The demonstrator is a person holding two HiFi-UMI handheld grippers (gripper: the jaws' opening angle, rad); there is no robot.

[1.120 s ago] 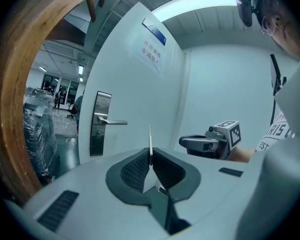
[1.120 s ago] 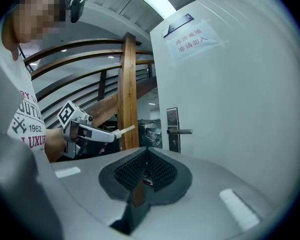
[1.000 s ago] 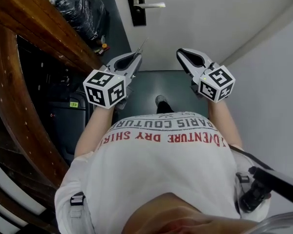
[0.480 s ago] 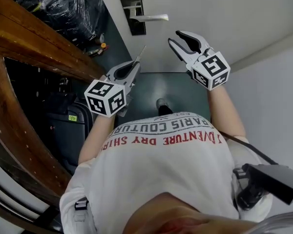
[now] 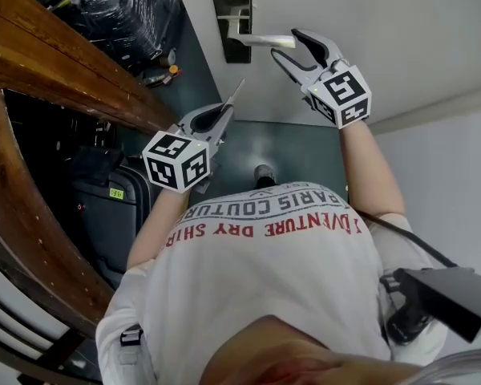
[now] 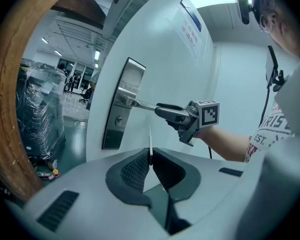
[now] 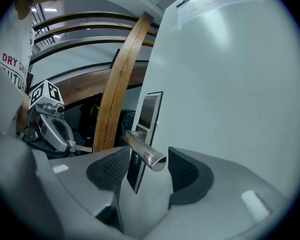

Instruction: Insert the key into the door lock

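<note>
Right fingers [image 7: 188, 172] spread around handle [image 7: 145, 154], left fingers [image 6: 135, 170] pinching key [image 6: 150, 142], white door [image 6: 157, 66], wooden beam [image 7: 121, 84]

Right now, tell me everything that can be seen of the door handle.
The door handle is a straight silver metal lever, tube-like with a slanted cut end, lying level. It springs from a tall metal plate on the white door, a keyhole below it. Its free end sits between the open fingers of the right gripper, a gap showing on each side. The key, shut in the left gripper, is clear of it.
</note>
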